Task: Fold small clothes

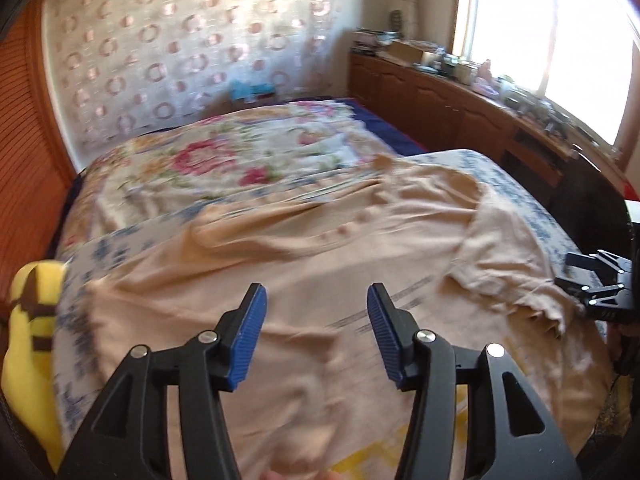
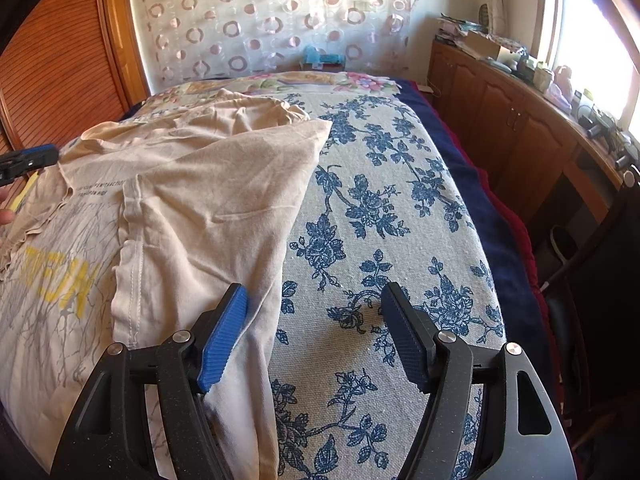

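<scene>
The beige cotton T-shirt (image 2: pixel 192 208) lies spread on the blue-and-white floral cloth (image 2: pixel 380 220), which covers the near end of the bed. In the right wrist view the shirt fills the cloth from nine to eleven o'clock, one side folded over the printed front. At twelve o'clock, behind both, lies the pink-flowered quilt (image 1: pixel 224 160). The long wooden cabinet (image 2: pixel 520 120) runs along the bed from one to three o'clock, below the window (image 1: pixel 552 40). In the left wrist view the yellow plush toy (image 1: pixel 28 340) sits at nine o'clock, beside the cloth's edge. The ring-patterned curtain (image 2: pixel 260 20) hangs behind the bed.
</scene>
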A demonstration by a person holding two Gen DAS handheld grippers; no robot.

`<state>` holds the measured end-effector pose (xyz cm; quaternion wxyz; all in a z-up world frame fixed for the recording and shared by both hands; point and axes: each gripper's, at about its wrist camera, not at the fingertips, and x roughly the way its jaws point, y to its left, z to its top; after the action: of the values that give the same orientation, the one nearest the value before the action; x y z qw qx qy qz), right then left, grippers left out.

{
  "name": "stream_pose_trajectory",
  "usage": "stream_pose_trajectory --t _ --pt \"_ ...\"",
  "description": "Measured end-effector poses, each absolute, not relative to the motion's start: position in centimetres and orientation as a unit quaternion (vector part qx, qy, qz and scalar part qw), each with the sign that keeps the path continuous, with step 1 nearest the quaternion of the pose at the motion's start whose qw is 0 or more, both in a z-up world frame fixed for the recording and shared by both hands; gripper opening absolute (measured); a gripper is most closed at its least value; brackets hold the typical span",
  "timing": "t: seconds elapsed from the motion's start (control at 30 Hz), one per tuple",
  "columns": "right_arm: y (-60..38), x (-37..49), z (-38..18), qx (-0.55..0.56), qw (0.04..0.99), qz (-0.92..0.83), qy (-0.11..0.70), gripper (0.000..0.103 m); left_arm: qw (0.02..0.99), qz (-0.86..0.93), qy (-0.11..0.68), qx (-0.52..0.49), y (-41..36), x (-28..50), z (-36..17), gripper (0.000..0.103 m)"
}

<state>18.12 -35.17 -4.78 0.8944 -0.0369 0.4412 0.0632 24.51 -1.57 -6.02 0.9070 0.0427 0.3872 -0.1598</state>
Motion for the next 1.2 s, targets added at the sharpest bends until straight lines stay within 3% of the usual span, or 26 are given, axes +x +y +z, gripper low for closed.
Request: stream_pose_trajectory --t 0.3,0.77,1.2 --pt "-35.1 18.3 -5.0 -0.041 0.893 0.061 0.445 0.082 0.908 -0.066 0.412 0.021 6.4 23.8 -8.2 0.052" --pt "-35.0 20.2 -3.8 -0.035 0.893 0.074 0.443 0.083 0.898 -0.019 0.439 -0.006 11.5 25.3 -11.0 0.052" --pt "-32.5 29.2 -3.3 -0.048 0.891 0.105 0.439 0.083 0.894 -0.014 0.448 -0.018 13.2 26.8 -11.8 0.053"
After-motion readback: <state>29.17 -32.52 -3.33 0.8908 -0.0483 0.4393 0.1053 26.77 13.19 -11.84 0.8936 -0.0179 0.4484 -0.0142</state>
